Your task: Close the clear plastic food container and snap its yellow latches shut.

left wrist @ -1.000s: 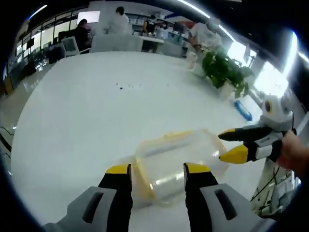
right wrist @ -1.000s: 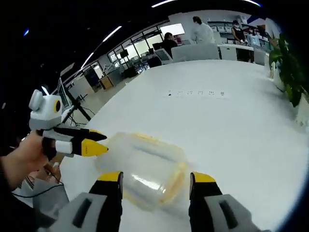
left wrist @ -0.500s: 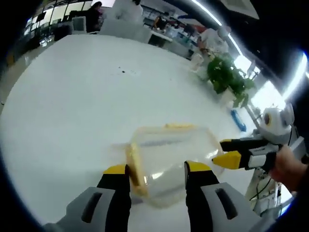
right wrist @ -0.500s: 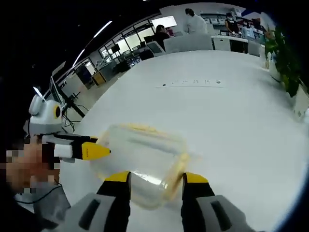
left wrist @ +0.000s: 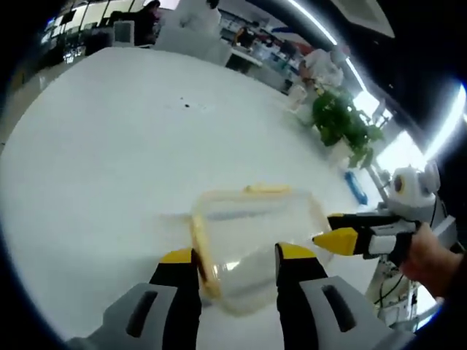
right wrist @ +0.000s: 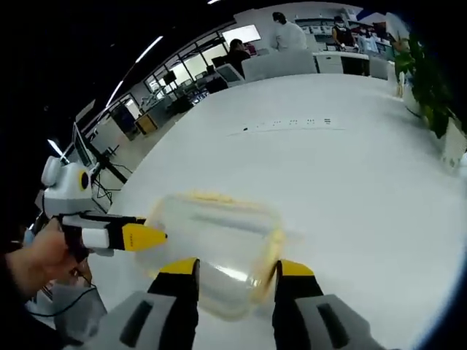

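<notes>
1. While the clear food container [left wrist: 252, 248] sits on the white bench near its front edge, the left tool [left wrist: 232, 255] straddles its near end, jaws spread.
2. Opposite, the right tool [right wrist: 230, 267] brackets the other end, also spread.
3. A yellow latch [left wrist: 201, 244] lies just inside the left tool's left jaw, likely pressed first.

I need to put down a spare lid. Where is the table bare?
The white table is bare beyond the clear container, up to the potted plant, and to its left. Crowded: the left gripper and right gripper flank the container.
</notes>
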### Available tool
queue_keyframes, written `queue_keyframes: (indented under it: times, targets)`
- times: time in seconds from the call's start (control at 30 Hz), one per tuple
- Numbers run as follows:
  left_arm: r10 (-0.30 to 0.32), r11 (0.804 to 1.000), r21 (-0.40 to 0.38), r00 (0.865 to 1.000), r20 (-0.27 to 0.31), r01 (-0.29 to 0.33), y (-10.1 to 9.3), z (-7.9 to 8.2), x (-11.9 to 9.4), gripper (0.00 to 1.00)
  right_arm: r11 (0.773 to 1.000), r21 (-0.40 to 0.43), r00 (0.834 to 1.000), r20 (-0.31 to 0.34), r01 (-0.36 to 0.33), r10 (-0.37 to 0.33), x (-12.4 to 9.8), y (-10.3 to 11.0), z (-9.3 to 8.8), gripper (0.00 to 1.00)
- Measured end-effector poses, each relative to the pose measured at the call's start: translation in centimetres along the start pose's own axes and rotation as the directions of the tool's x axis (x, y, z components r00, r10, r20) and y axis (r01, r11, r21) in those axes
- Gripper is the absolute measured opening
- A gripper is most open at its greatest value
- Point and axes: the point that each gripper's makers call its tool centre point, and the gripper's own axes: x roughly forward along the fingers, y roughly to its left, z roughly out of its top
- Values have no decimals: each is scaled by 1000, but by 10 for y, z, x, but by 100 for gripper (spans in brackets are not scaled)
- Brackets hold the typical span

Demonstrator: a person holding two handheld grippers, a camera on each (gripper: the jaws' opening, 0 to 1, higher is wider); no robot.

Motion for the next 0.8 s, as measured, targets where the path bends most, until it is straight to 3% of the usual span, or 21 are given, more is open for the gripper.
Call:
queue_keyframes:
  times: [0.8]
  targets:
    - [-13,1000,13,1000,6,13,4,-6,-16,39,1000,9,999,39,11,-12,-2,9,-8,37]
